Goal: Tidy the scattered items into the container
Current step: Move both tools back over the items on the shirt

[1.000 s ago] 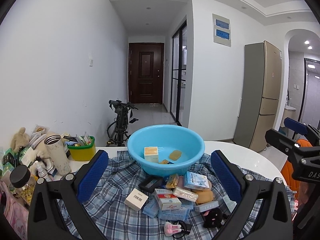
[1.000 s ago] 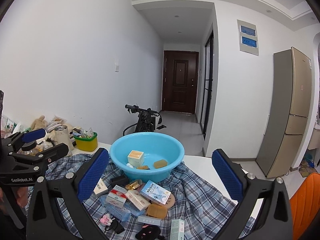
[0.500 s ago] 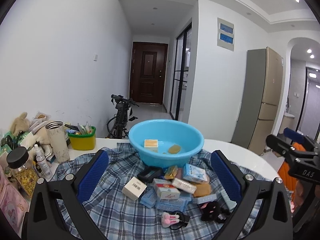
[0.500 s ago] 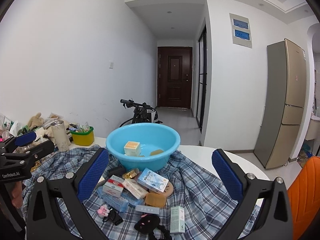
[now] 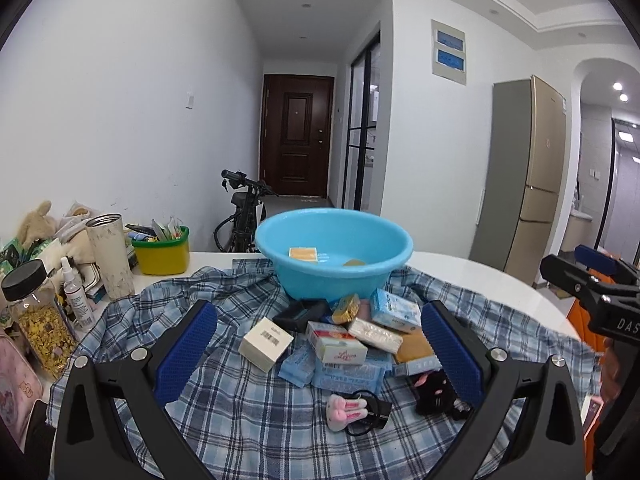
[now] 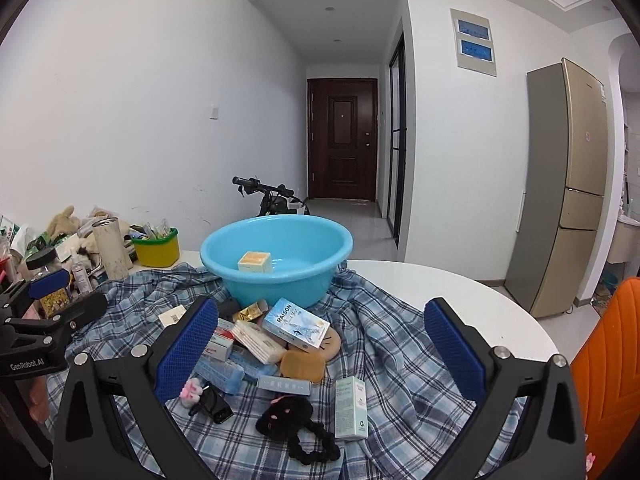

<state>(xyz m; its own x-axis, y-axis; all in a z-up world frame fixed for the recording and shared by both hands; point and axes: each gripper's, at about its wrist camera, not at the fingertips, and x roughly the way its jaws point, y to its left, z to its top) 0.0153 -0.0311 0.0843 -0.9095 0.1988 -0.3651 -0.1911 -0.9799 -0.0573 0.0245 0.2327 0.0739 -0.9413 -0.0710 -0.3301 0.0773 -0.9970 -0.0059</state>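
A blue basin (image 5: 334, 256) (image 6: 276, 264) stands on a plaid cloth (image 5: 240, 404) and holds a small yellow-topped box (image 6: 254, 261) and a tan bar. In front of it lies a pile of small boxes, among them a white box (image 5: 266, 342), a Raison box (image 6: 296, 322), a tan soap (image 6: 302, 365), a green-white carton (image 6: 351, 406), a black plush tie (image 6: 296, 420) and a pink bunny clip (image 5: 344, 406). My left gripper (image 5: 320, 356) is open and empty above the pile. My right gripper (image 6: 320, 354) is open and empty too.
At the left stand a steel tumbler (image 5: 110, 256), a yellow-green bin (image 5: 162, 250), a jar (image 5: 38, 316) and a spray bottle (image 5: 76, 296). The white round table (image 6: 460, 304) runs to the right. An orange chair (image 6: 608, 360) stands at the right edge.
Both grippers have pulled back and lowered, so the basin sits farther off and the pile lies between the fingers. Both stay open.
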